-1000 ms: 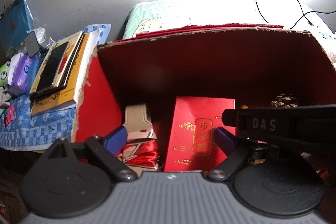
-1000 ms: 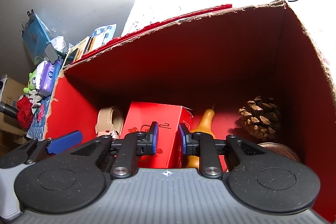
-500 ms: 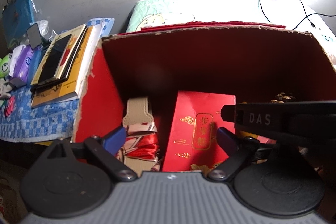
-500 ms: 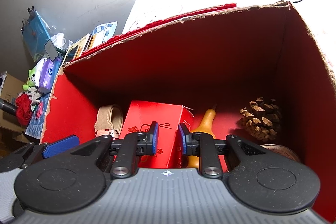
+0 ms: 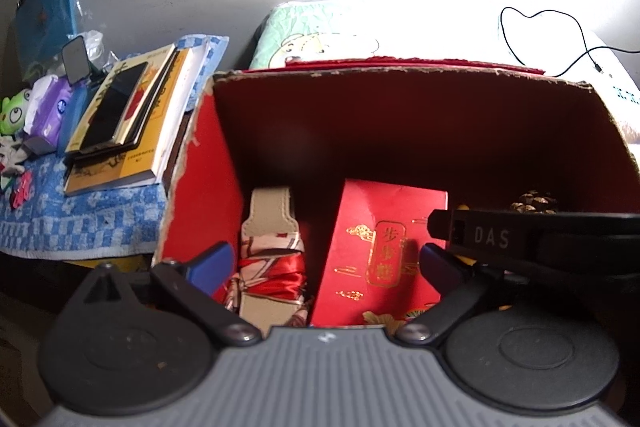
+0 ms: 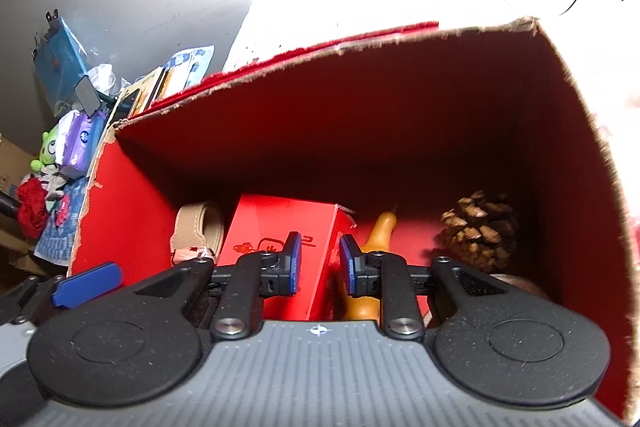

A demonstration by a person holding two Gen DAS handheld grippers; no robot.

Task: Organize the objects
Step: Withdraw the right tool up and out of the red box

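Note:
An open red carton [image 5: 200,163] [image 6: 120,211] lies below both grippers. Inside it stand a red gift box [image 5: 384,227] [image 6: 280,223] with gold characters, a beige strap wrapped in a red patterned scarf [image 5: 272,251], an orange gourd [image 6: 384,227] and a pine cone [image 6: 480,227]. My left gripper [image 5: 324,265] hovers over the scarf and the gift box; its jaws are opening wide and touch nothing. My right gripper [image 6: 320,263] hangs over the gift box's right edge, its pads a narrow gap apart with nothing between them. Its black finger [image 5: 500,237] crosses the left wrist view.
Left of the carton a blue checked cloth [image 5: 80,227] carries stacked books [image 5: 132,131] with a phone on top, tissue packs [image 5: 52,111] and a green toy [image 5: 14,113]. A pale cushion [image 5: 312,35] and a black cable [image 5: 560,35] lie behind the carton. A brown round thing [image 6: 520,283] sits under the pine cone.
The left gripper's jaws have spread a little wider, and the carton sits slightly further right in its view. The right gripper keeps the same narrow gap and place.

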